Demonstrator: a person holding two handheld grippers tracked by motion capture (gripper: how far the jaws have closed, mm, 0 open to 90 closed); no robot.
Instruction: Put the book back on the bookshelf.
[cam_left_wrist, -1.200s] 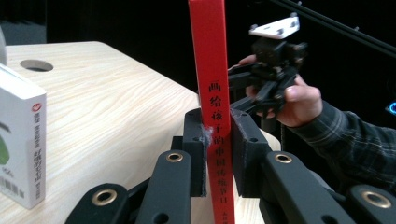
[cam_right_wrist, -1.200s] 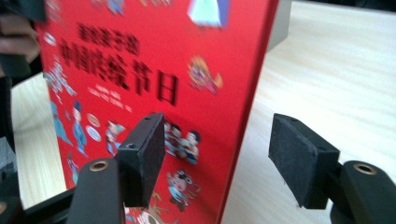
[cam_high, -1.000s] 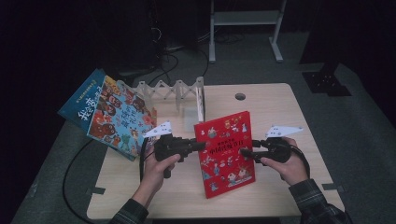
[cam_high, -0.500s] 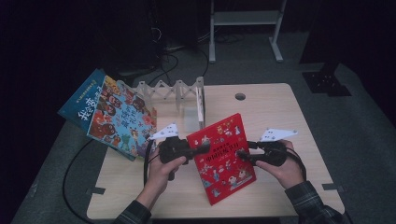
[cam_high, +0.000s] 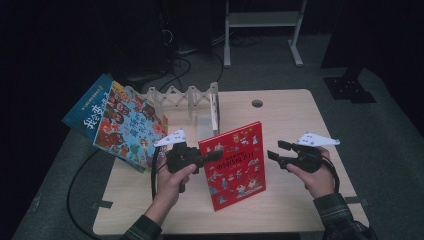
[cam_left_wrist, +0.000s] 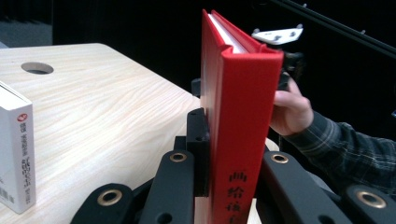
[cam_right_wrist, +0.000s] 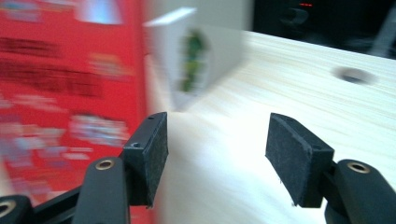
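A: Item one, nearest you: left gripper (cam_high: 214, 155); jaws clamped on the spine edge of the red book (cam_high: 235, 165), pads on both covers as the left gripper view shows it (cam_left_wrist: 243, 121); book raised off the table (cam_high: 280, 210) and tilted, lower corner near the front edge. Your jaws have just been closing further, book between them.

B: Handling note?

A: Keep the squeeze steady; you hold it by one edge alone, so the far side may sag or swing; lift it level before you carry it toward the rack.

B: Item two?

A: Right gripper (cam_high: 275, 151); jaws apart, nothing between the pads (cam_right_wrist: 152, 154); it stands just beside the book's right edge, not touching. Its jaws have just been opening. Keep it near as a guard, or bring it under the free edge if the book droops.

B: Farther back?

A: White folding rack (cam_high: 192, 97) across the middle of the table, a thin white book (cam_high: 215, 107) upright at its right end; stack of picture books (cam_high: 117, 122) leaning off the left corner; round hole (cam_high: 257, 103) in the tabletop behind. The likely slot is beside that white book; approach spine-first, book upright, clear of the rack's struts.

B: Change against the earlier picture?

A: Then both grippers held the red book, one at each side; now the right has let go and drawn off to the right; the book is tilted more steeply and hangs from the left alone.
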